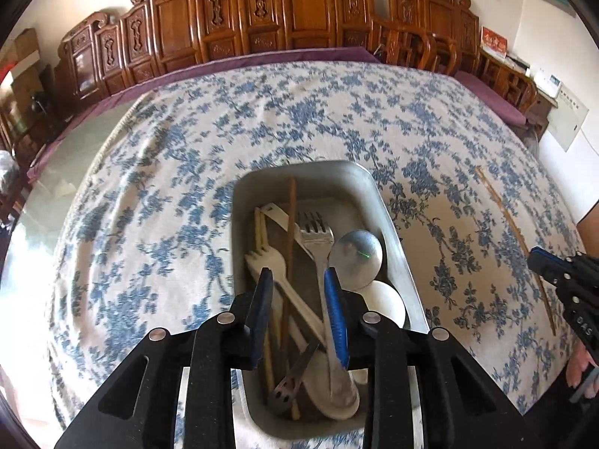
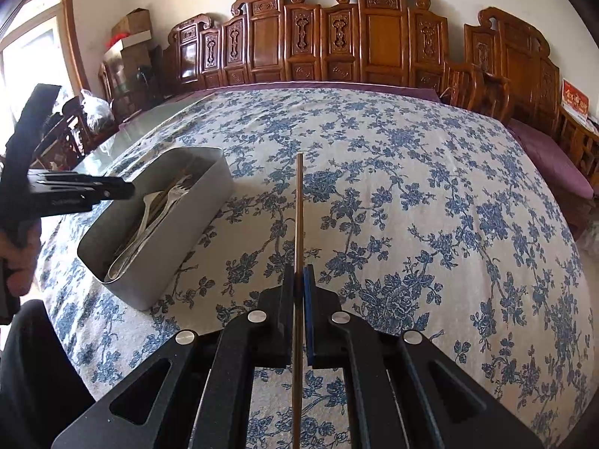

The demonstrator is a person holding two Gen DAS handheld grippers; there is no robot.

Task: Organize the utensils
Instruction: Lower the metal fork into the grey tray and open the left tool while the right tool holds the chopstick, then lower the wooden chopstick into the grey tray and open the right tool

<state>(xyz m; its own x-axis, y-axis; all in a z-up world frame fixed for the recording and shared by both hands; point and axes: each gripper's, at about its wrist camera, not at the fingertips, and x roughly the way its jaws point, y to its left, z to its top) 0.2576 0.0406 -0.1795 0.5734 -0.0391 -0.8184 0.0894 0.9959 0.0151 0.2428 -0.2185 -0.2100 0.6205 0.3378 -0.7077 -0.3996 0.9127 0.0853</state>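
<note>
I see a matt metal tray (image 1: 389,205), a dull steel fork (image 1: 318,235), a wooden chopstick (image 2: 299,205), and nubbly floral cloth (image 2: 411,187).

From here, chopstick (image 2: 299,224) near end runs off the bottom frame edge; white spoon (image 1: 385,301) mostly buried under metal spoon (image 1: 355,260) in the bin (image 1: 393,217).
</note>
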